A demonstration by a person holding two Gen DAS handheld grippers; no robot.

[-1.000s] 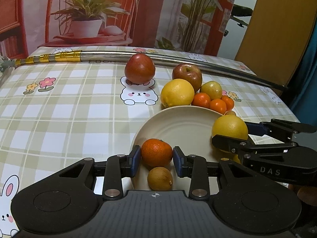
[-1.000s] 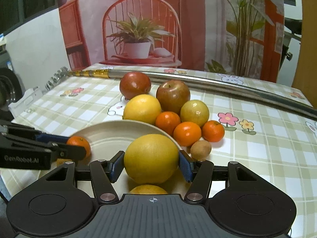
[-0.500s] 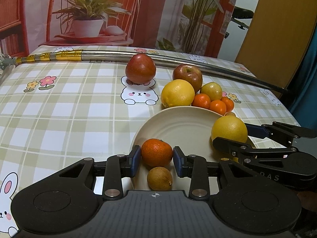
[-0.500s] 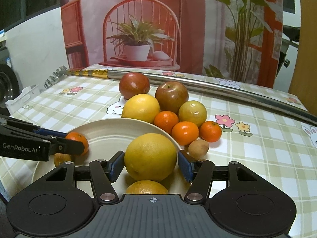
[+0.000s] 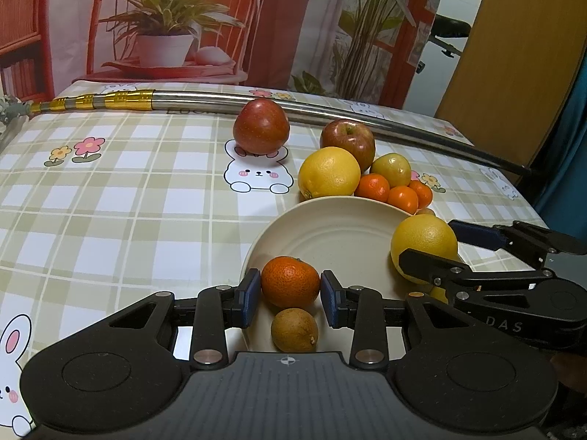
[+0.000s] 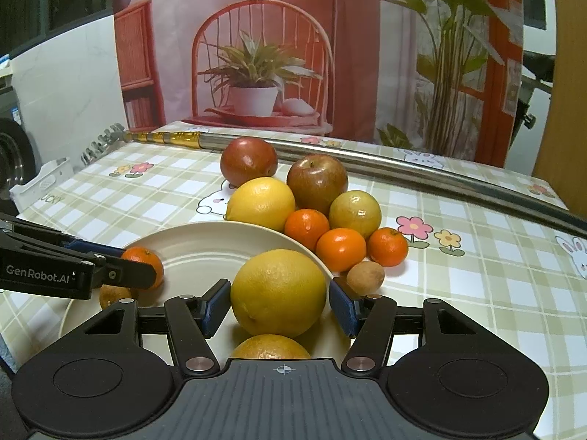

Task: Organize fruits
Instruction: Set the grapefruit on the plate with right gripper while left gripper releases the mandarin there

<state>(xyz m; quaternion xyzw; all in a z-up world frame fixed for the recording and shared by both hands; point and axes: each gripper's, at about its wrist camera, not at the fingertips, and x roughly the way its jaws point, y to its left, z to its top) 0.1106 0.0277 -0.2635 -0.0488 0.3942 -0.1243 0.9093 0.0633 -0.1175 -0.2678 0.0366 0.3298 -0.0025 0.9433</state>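
A cream plate [image 5: 330,227] [image 6: 205,242] lies on the checked tablecloth. My left gripper [image 5: 290,293] has its pads beside a tangerine [image 5: 290,281] [image 6: 145,256] on the plate's near rim, with small gaps at both sides. A small brown fruit [image 5: 294,329] lies just behind it. My right gripper [image 6: 280,302] brackets a large yellow citrus [image 6: 279,291] [image 5: 423,245] on the plate, with gaps at both pads. Another orange fruit [image 6: 271,346] lies under its body.
Beyond the plate lie a yellow citrus [image 5: 329,172], two red apples [image 5: 261,126] [image 5: 348,139], a green-yellow fruit [image 5: 390,169], three tangerines [image 6: 341,249] and a small brown fruit [image 6: 365,278]. A long metal pole [image 5: 220,101] crosses the table's far side.
Both grippers have opened slightly: the pads now stand off the tangerine and the yellow citrus. Both fruits rest on the plate in the same places.
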